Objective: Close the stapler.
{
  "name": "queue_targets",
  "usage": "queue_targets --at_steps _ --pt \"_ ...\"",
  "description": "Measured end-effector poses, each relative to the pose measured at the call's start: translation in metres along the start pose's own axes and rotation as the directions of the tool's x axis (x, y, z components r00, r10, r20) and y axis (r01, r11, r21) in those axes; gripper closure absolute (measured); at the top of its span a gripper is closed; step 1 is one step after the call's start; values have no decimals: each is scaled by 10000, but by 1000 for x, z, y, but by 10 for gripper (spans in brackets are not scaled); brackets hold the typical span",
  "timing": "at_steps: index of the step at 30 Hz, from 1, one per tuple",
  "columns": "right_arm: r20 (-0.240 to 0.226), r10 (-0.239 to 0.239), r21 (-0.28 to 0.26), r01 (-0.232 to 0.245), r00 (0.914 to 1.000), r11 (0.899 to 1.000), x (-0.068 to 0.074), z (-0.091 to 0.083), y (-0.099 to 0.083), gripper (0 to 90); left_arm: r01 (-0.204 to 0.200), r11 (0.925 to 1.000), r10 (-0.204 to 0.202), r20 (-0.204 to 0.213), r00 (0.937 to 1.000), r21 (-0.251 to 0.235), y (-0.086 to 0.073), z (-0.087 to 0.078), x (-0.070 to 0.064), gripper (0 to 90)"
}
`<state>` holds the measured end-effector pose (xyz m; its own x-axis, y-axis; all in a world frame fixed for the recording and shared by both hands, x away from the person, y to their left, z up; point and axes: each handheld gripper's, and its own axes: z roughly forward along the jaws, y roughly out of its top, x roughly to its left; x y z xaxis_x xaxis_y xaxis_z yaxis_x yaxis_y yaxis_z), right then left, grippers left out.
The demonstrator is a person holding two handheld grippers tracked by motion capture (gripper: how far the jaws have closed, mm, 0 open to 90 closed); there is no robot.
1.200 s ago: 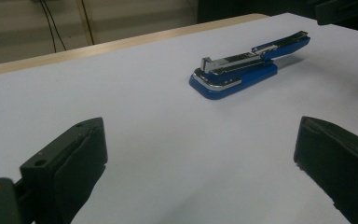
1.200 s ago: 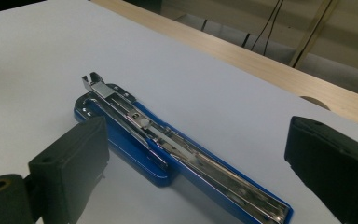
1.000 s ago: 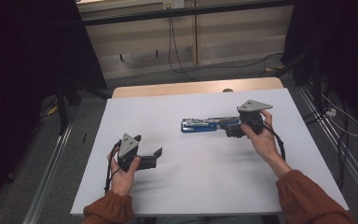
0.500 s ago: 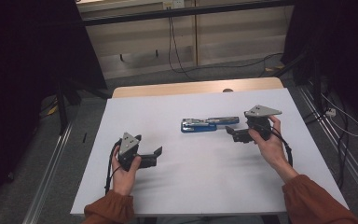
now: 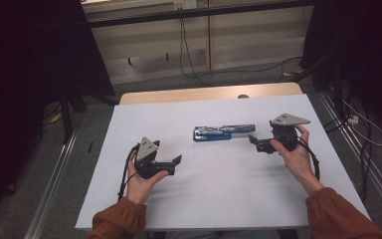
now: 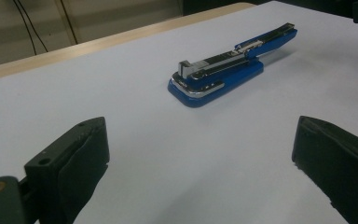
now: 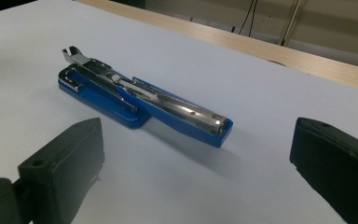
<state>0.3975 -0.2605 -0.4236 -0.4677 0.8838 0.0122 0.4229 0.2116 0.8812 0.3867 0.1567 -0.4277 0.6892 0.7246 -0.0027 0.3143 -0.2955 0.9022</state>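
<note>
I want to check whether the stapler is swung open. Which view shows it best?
The right gripper view: the stapler lies close, its top arm swung out with the metal staple channel exposed along its length. The left gripper view shows it farther off, end-on from its base. The high view shows it small, lying across the table's middle.

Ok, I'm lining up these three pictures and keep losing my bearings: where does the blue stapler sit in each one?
High view: the blue stapler lies mid-table on the white sheet, between the two grippers.
Left gripper view: the stapler is upper centre, beyond the open fingers.
Right gripper view: it lies left of centre, ahead of the open fingers.
Shared landmark: the table's wooden far edge behind the stapler.
</note>
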Motion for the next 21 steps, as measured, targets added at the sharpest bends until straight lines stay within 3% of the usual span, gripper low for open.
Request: queue_targets --at_steps 3,5,9,14,18,21 --pt "-112 308 -21 -309 9995 9995 -5 0 -2 31 -84 10000 83 -81 9999 -36 3 8 0 43" --pt "-184 283 -119 -285 9994 9995 -6 1 -1 29 -216 9997 214 -123 9997 -122 5 13 0 47" --pt "-439 166 33 -164 9989 9999 -6 4 0 33 -85 9999 82 -196 9998 -134 12 25 4 58" --pt "-267 160 105 -157 9995 9998 -8 6 -1 47 -106 9998 103 -169 9998 -141 17 38 4 57" --pt "-223 270 313 -263 9994 9992 -11 10 -4 103 -38 9994 30 -218 9998 -330 21 45 5 68" --pt "-25 242 395 -241 9997 9989 -13 11 -6 201 18 9995 -26 -233 9997 -331 26 49 6 55"
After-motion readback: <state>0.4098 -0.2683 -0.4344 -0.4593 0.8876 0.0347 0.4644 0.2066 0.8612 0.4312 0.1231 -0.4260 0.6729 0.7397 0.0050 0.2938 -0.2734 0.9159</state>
